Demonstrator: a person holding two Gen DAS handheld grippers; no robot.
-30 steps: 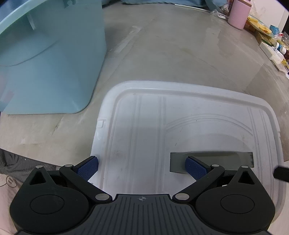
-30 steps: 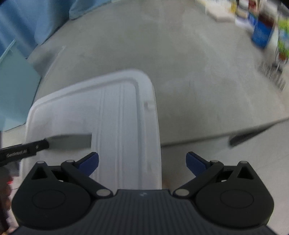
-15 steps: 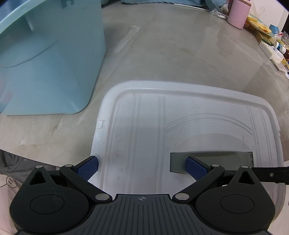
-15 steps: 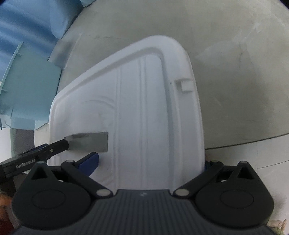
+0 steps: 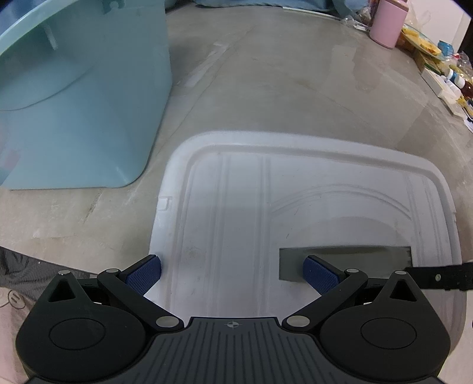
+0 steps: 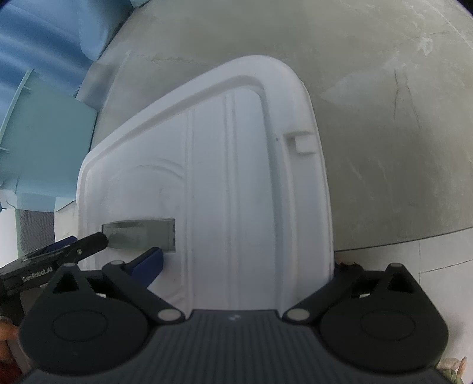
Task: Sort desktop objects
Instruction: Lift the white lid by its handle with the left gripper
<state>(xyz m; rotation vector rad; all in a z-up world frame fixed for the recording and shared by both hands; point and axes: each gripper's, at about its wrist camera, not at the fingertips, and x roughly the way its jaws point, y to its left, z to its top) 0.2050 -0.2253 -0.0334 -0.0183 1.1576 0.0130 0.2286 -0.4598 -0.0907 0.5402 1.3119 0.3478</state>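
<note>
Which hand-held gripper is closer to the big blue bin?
Left. The blue bin sits just ahead-left of the left hand-held gripper; the right hand-held gripper straddles the white lid's far edge.

**Lid flat on the table, bin off to its left**

The lid (image 5: 310, 212) lies flat on the table (image 5: 295, 82), near the front edge. The bin (image 5: 77, 97) stands beside it to the left, a little further back. A cup (image 5: 387, 22) stands at the far right, with clutter (image 5: 443, 68) along the right edge, well apart from the lid.
</note>
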